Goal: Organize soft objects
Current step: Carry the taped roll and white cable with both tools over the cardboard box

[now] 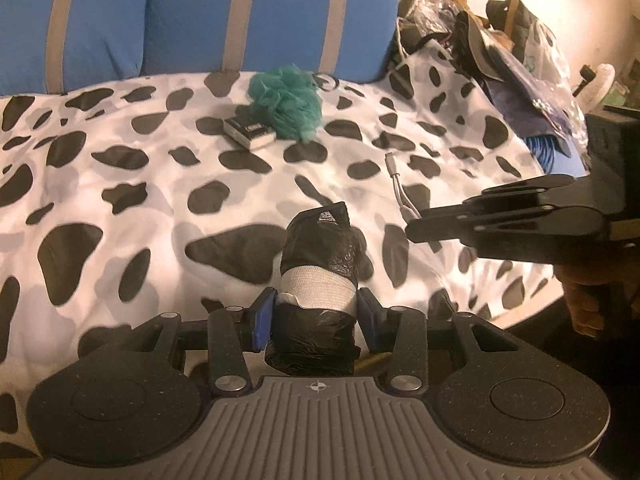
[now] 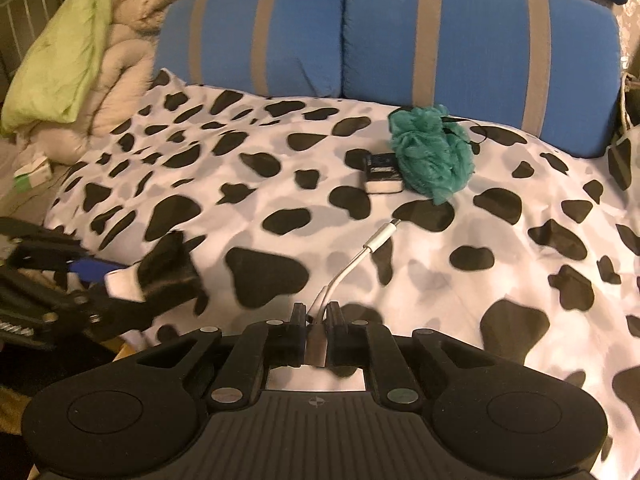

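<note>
Two blue cushions [image 2: 476, 44] | spotted bedspread [image 2: 280, 184] | left gripper [image 1: 316, 312] pinching black roll [image 1: 316, 248] | right gripper [image 2: 318, 320] pinching white cable [image 2: 360, 256]

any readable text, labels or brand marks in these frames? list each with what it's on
None legible.
Small dark box beside the green mesh pouf: pale lettering on its top face, too blurred to read in either view.
Green-and-white carton at the bedside: print too small to read.
Left gripper body: a crosshair mark, no words.
</note>
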A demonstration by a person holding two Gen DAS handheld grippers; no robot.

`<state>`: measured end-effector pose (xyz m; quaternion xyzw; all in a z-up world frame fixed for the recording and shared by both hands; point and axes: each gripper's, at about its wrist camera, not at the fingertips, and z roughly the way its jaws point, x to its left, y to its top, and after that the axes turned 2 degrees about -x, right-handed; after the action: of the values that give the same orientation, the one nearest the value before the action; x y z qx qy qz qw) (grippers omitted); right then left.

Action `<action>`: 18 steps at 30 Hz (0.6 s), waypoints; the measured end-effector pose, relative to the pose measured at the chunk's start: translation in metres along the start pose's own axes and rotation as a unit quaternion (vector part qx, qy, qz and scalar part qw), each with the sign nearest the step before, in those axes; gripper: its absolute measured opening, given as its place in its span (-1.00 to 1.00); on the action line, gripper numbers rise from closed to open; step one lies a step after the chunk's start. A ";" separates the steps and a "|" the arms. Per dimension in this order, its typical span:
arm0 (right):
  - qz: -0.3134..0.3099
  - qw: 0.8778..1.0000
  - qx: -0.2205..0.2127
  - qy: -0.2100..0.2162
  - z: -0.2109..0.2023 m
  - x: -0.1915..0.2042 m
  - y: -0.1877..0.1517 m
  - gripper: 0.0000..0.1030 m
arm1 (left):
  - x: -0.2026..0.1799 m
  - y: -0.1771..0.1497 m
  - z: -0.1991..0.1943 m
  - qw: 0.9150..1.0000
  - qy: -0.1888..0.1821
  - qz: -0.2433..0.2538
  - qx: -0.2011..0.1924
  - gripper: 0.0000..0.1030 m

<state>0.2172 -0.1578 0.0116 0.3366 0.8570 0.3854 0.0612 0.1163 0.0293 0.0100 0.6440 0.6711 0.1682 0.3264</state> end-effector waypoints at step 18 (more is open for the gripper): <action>-0.007 0.997 0.063 0.049 -0.039 0.055 -0.069 -0.76 | -0.017 -0.051 -0.005 0.997 -0.003 -0.008 0.076 -0.18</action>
<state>0.1242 -0.1807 -0.0009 0.3145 0.8840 0.3459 0.0005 0.0739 0.0076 -0.0154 0.6621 0.6862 0.1119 0.2797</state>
